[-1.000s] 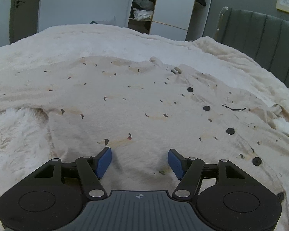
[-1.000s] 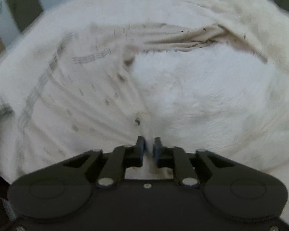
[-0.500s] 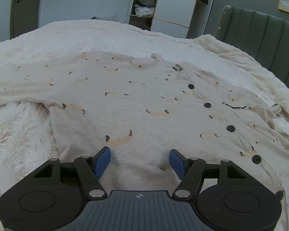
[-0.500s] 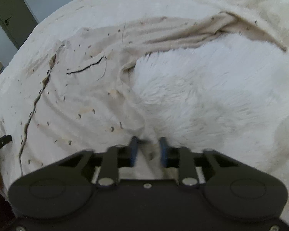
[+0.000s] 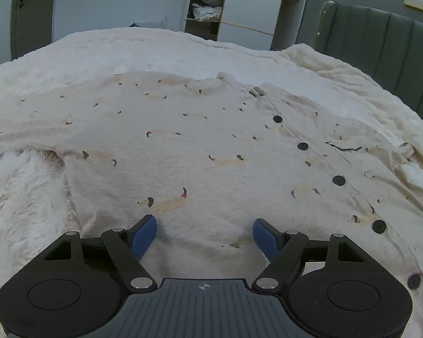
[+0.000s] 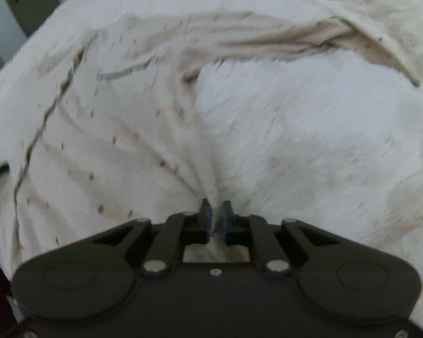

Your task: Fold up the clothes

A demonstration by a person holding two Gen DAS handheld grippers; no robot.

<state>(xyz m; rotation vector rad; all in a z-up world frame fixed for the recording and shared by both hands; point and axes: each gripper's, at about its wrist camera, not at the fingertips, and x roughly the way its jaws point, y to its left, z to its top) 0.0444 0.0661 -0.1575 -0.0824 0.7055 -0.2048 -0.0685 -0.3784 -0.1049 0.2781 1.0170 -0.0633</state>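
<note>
Right tool [image 6: 215, 219] reclosed on shirt [image 6: 104, 129]

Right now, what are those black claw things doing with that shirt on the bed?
A person is folding a shirt spread out on a fluffy blanket, holding a gripper in each hand. The right gripper is pinched shut on a bunched bit of the shirt's edge. The left gripper is wide open over the bottom of the shirt, holding nothing. The shirt, with its black buttons, isn't folded yet.
</note>
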